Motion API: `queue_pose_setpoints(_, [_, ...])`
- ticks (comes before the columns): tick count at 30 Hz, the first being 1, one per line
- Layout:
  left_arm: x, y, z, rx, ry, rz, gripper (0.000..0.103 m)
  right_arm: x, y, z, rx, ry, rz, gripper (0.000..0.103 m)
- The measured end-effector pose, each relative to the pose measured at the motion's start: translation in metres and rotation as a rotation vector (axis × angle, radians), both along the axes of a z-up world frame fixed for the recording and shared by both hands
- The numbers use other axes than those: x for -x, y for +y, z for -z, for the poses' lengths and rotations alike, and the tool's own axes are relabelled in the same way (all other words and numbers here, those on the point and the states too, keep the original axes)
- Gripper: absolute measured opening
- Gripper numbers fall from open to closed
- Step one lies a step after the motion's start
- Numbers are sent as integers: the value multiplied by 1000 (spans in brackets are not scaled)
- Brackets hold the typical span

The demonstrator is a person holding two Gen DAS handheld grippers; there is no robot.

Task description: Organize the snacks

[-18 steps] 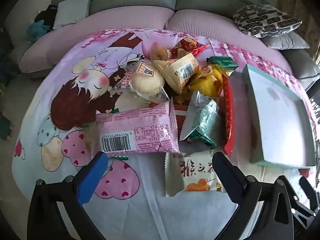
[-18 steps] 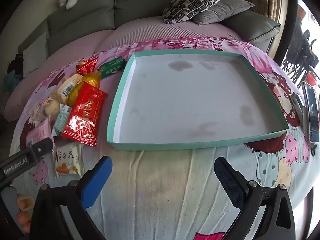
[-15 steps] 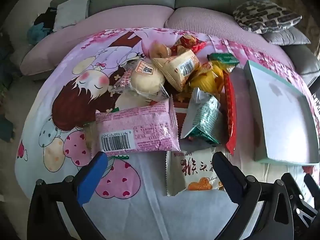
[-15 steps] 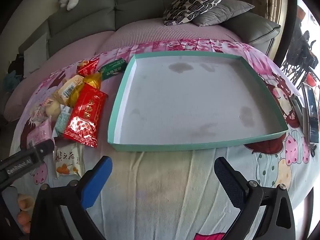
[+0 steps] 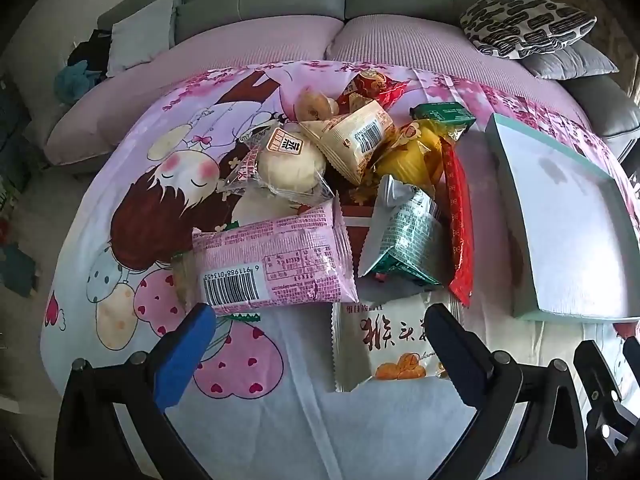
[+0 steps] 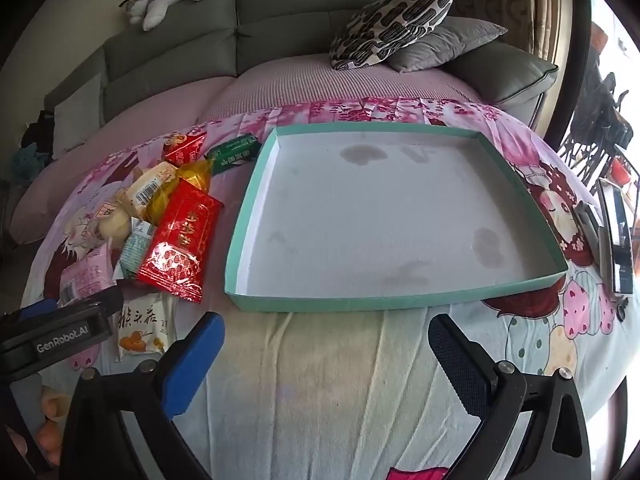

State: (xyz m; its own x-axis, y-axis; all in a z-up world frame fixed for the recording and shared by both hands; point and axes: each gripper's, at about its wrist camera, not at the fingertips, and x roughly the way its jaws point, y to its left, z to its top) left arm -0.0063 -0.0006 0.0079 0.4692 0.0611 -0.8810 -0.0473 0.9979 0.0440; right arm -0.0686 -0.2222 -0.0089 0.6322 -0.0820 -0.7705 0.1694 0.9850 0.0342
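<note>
Beside snack pile (image 6: pixel 160 216), bare teal tray (image 6: pixel 256 184)

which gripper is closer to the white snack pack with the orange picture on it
Left. The left gripper hovers open right over the white snack pack. The right gripper sits off to the side, facing the teal tray.

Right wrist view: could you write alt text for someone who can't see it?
An empty teal tray sits on a cartoon-print cloth, with a snack pile to its left. The open right tool hovers in front of the tray, holding nothing.
</note>
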Motion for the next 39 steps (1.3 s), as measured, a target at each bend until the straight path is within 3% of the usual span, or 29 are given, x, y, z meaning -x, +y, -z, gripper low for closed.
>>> queue_pose_setpoints(39, [-1,-9,5,-25,3,-24,103,2,5,-2,32,-6,-24,103])
